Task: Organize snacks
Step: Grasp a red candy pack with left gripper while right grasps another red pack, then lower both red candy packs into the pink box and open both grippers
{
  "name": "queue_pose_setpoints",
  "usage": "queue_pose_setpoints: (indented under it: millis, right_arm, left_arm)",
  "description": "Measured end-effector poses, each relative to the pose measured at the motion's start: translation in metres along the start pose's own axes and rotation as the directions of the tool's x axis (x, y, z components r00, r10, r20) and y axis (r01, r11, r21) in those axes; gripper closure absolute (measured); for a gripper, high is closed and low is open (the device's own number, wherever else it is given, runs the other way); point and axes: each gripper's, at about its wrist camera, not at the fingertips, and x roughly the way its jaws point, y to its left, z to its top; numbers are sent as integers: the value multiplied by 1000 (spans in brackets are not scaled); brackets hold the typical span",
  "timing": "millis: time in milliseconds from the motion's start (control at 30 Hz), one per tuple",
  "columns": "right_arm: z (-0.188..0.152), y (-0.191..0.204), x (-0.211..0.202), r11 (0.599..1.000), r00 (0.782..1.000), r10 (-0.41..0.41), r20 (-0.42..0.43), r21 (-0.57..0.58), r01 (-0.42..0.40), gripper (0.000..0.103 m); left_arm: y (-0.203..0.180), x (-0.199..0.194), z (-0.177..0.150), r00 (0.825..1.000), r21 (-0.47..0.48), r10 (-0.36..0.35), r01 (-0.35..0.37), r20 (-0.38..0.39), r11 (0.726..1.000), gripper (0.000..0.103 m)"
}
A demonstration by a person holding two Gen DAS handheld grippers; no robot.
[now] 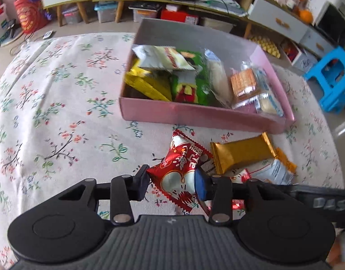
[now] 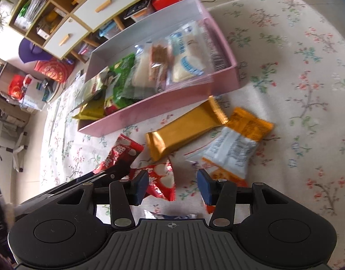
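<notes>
Left of the pink box (image 1: pixel 194 114), your flowered cloth (image 1: pixel 60 112) lies bare out to its far edge. Your left tongs (image 1: pixel 172 185) are pinched on a red snack packet (image 1: pixel 181 171), just short of the box's near wall. Gold packet (image 1: pixel 242 153) and white packet (image 1: pixel 273 173) lie beside it. Only the right view shows your right tongs (image 2: pixel 172 185), part open, empty, above a second red packet (image 2: pixel 160 180); open cloth extends right.

Floral tablecloth (image 1: pixel 60 103), pink box (image 1: pixel 194 114), gold packet (image 1: pixel 239 153), red packets (image 2: pixel 159 180) beside it
</notes>
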Motion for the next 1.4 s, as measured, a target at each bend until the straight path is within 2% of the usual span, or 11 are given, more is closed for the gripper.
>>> queue_pose_setpoints:
  millis: [167,433,500,533,633,767,867,933,1000,1167,1400]
  right_arm:
    - [-1,9,10,999,1000,14,6,-30,-13,55]
    - [-1,17,26,999,1000,4,15,-54,-3,56]
    - [-3,22,27,997,1000,22,3,-77,-22,66]
    - [-4,24,27,996,999,35,2,-82,-35,80]
    - [-6,30,18,995,999,42,14,-91,-40,84]
    - [-5,31,5,996,998,55,16,-71,-54,85]
    - [0,26,-11,996,995,84,49,-47,-81,85]
    - [7,18,-26,993,990,114,85,-21,-112,85]
    - [16,7,-40,991,981,131,142,14,-134,85]
    - [40,-33,-65,978,958,120,260,134,-159,85]
    - [47,-50,-68,971,951,101,294,177,-158,85]
  left_arm:
    - [14,-17,-3,999,-37,0,2,40,999,65]
    - [16,-18,5,998,-73,6,-2,58,997,65]
    - [15,-18,5,998,-72,4,1,61,997,65]
    - [15,-19,5,998,-70,1,4,62,998,65]
    - [16,-23,3,998,-62,-4,9,70,998,65]
    - [19,-29,5,996,-71,-14,20,92,997,65]
    - [20,-33,8,993,-73,0,9,122,997,65]
    - [23,-39,12,985,-81,23,-9,170,997,65]
    - [31,-45,17,977,-121,23,3,212,993,64]
    - [49,-47,26,965,-201,31,23,260,979,64]
    - [45,-44,31,955,-210,-1,66,295,976,65]
